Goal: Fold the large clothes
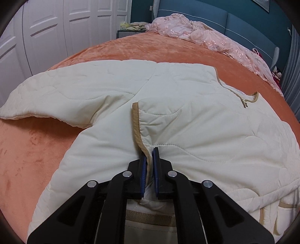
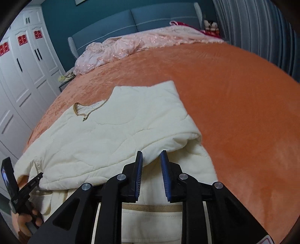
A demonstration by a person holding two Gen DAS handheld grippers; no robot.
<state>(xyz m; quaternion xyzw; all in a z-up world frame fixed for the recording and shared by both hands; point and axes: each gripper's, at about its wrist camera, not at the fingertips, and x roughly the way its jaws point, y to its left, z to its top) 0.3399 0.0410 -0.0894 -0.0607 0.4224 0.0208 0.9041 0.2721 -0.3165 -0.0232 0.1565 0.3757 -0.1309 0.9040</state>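
A cream quilted jacket (image 1: 196,120) lies spread on the orange bedspread (image 1: 131,47), its collar toward the blue headboard (image 1: 243,16) and its hem toward the cameras, so its long axis runs up the bed. One sleeve (image 1: 56,97) stretches out to the left in the left wrist view; in the right wrist view the other sleeve (image 2: 159,116) is folded in over the body. A crumpled pink lace cover (image 1: 196,32) sits along the head of the bed, well apart from the jacket. White wardrobe doors (image 2: 22,78) stand to one side and carry red paper cut-outs (image 2: 23,40) that look like the double-happiness character. Grey curtains (image 2: 253,28) hang on the other side, with a small plush toy (image 2: 211,24) near them by the headboard. The left gripper (image 1: 149,155) has its blue pads clenched on the tan-bound front edge (image 1: 136,122) of the jacket, near the hem. The right gripper (image 2: 151,157) has its fingers parted, with the folded sleeve's lower edge lying between the tips; whether they touch the cloth cannot be told. At the lower left of the right wrist view a hand (image 2: 28,221) holds the other black tool beside the jacket's edge.
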